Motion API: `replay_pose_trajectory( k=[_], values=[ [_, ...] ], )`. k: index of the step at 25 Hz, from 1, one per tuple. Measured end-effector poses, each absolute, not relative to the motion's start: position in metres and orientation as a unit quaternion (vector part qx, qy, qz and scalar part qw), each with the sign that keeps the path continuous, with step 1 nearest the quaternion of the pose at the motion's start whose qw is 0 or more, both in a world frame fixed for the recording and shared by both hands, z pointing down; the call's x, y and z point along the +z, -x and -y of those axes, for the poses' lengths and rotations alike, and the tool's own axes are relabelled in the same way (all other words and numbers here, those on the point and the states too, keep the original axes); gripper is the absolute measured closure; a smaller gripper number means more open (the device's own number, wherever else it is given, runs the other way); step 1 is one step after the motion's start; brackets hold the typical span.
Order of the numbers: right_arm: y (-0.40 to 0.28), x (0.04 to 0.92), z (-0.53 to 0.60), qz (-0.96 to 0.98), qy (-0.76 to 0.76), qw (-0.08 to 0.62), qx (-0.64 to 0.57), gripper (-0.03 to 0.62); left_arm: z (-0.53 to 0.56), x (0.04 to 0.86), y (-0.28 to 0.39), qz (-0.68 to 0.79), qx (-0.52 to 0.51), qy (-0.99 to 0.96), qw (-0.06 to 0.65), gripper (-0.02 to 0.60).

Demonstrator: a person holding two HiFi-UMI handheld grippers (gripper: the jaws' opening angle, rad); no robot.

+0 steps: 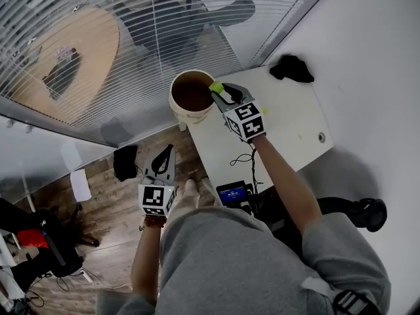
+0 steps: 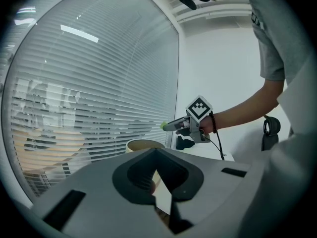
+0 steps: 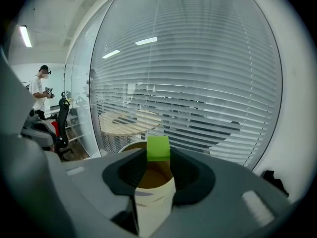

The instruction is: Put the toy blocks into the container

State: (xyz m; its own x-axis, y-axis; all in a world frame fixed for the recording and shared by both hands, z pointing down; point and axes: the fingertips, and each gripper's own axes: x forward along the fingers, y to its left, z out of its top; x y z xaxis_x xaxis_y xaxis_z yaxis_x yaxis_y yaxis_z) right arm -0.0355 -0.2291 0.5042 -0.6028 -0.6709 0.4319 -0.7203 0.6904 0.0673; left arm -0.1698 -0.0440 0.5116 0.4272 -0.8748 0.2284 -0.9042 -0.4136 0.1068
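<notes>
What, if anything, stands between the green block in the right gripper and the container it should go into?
Nothing visible does: the green block, clamped in the right gripper, hangs at the rim of the container, whose mouth is open.

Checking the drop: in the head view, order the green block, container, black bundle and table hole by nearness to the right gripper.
1. green block, between the right gripper's jaws
2. container, just beneath the tips
3. black bundle, far right corner
4. table hole, near right edge
</notes>
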Motion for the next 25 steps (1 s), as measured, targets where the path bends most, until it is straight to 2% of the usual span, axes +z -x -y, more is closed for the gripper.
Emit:
replay_pose_trajectory(
  k=[25],
  values=[
    [0.045, 0.529, 0.241, 0.889, -0.38, 0.245, 0.074, 0.441, 0.045, 0.523, 0.183, 0.54, 0.075, -0.829, 0.125, 0.574]
  ],
)
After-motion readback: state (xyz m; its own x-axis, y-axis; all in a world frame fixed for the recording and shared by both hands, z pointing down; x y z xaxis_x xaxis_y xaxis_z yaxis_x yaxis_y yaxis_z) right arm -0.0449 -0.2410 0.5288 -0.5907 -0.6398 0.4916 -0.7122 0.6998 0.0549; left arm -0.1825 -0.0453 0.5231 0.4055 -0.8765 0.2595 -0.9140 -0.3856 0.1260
